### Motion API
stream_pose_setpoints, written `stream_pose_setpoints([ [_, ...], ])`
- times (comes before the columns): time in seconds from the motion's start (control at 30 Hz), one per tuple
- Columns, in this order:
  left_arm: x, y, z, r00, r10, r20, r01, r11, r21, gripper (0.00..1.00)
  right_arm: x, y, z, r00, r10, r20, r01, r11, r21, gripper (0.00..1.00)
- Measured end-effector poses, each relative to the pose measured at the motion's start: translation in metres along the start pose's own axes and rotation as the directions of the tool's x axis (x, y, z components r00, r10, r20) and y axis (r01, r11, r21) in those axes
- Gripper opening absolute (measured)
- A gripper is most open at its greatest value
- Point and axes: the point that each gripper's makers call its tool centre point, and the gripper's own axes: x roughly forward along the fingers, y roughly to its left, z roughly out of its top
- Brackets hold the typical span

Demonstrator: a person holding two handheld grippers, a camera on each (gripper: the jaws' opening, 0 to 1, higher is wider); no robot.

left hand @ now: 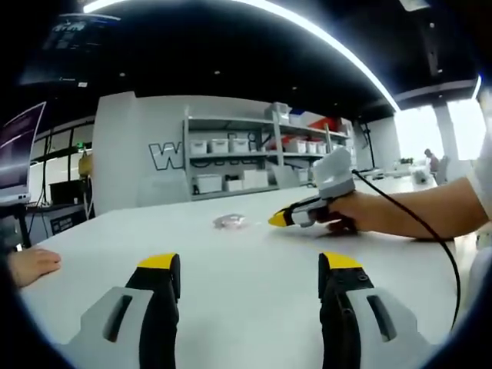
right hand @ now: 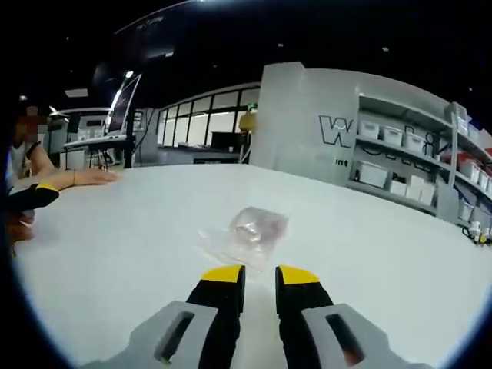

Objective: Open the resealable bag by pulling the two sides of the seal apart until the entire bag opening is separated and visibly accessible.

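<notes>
Judging progress: the work has not begun — the bag (right hand: 247,231) lies untouched on the white table (right hand: 115,254), and no jaw holds it.
Bag: a small clear pouch, crumpled, lying flat on the table just ahead of the right gripper's tips; in the left gripper view it is a small pale patch (left hand: 228,221) farther out, just beside the tip of the other gripper.
Seal: too small and glossy to tell whether it is shut or partly parted.
Right gripper (right hand: 260,278): jaws drawn close, a narrow gap between the yellow tips, nothing between them; it points at the bag but stands apart from it.
Left gripper (left hand: 250,265): jaws spread wide, empty, well back from the bag.
Right gripper seen from the left gripper view (left hand: 278,220): resting low on the table in a person's hand (left hand: 355,212), tip aimed toward the bag.
Left to do: everything — each gripper must take one side of the seal, then pull the sides apart along the whole opening.
Bystander: another hand (right hand: 91,177) rests on the table edge, well apart from the bag.
</notes>
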Motion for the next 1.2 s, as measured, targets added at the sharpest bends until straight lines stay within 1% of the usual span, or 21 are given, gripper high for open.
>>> stream_pose_setpoints([
  [0.3, 0.002, 0.001, -0.001, 1.000, 0.003, -0.001, -0.003, 1.000, -0.002, 0.72, 0.009, -0.004, -0.002, 0.999, 0.017, -0.035, -0.018, 0.999, -0.027, 0.13],
  [0.5, 0.002, 0.000, -0.001, 1.000, 0.004, 0.001, -0.004, 1.000, -0.005, 0.71, 0.016, -0.003, -0.007, 0.996, 0.042, -0.081, -0.045, 0.998, -0.036, 0.13],
  [0.6, 0.002, 0.000, -0.002, 1.000, 0.005, 0.001, -0.005, 1.000, -0.005, 0.71, 0.021, -0.008, -0.008, 0.994, 0.051, -0.096, -0.055, 0.998, -0.038, 0.13],
  [0.7, 0.002, 0.001, -0.001, 1.000, 0.005, 0.004, -0.005, 1.000, -0.009, 0.71, 0.029, -0.010, -0.012, 0.992, 0.042, -0.118, -0.050, 0.997, -0.057, 0.13],
  [0.97, 0.003, 0.001, -0.002, 1.000, 0.005, 0.004, -0.005, 1.000, -0.014, 0.70, 0.032, -0.015, -0.006, 0.996, 0.001, -0.090, -0.009, 0.996, -0.084, 0.13],
  [1.07, 0.003, 0.001, -0.003, 1.000, 0.005, 0.003, -0.005, 1.000, -0.014, 0.70, 0.033, -0.009, -0.004, 0.997, -0.005, -0.077, -0.004, 0.992, -0.122, 0.13],
  [1.13, 0.003, 0.001, -0.003, 1.000, 0.005, 0.002, -0.005, 1.000, -0.015, 0.70, 0.033, -0.008, 0.000, 0.999, 0.001, -0.054, -0.008, 0.991, -0.130, 0.13],
  [1.2, 0.003, 0.001, -0.003, 1.000, 0.005, 0.000, -0.005, 1.000, -0.013, 0.70, 0.034, -0.008, 0.000, 0.999, -0.005, -0.050, -0.002, 0.991, -0.137, 0.13],
])
